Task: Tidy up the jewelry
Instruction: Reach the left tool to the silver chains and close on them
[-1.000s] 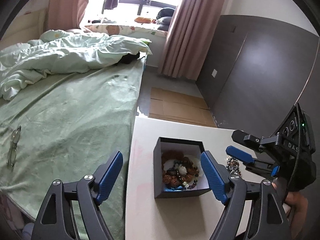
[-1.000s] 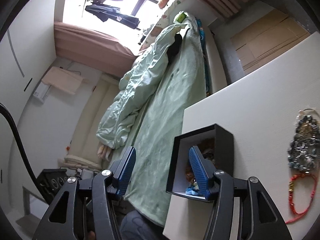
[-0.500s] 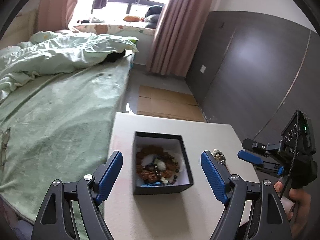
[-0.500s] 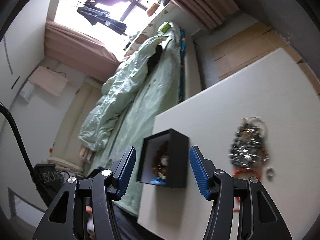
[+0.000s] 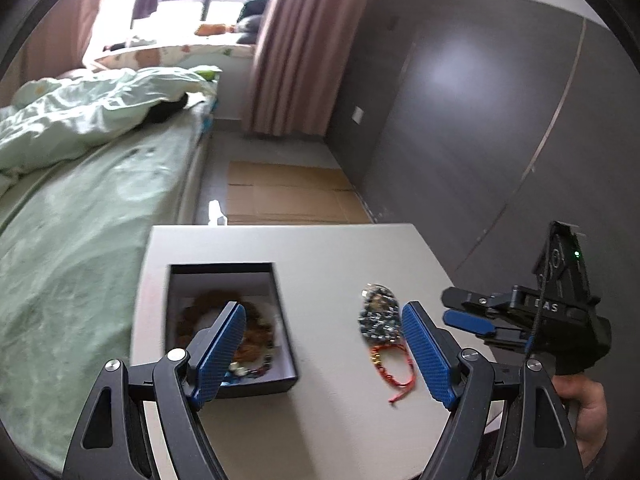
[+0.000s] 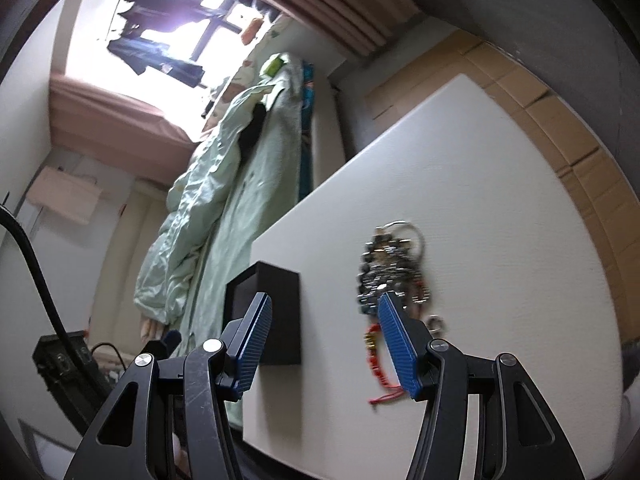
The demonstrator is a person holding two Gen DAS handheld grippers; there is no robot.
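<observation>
Both grippers, left and right, stand wide and empty. I would lower the right one squarely over the red cord bracelet near the desk's right edge; the black box sits at its left edge. Beyond: bed, cardboard, curtain.

The left gripper is held level, its 2 blue-padded fingers spread wide with nothing between them. The right gripper is likewise spread wide and empty; in the left wrist view it sits to the right, gripped by a bare hand.
</observation>
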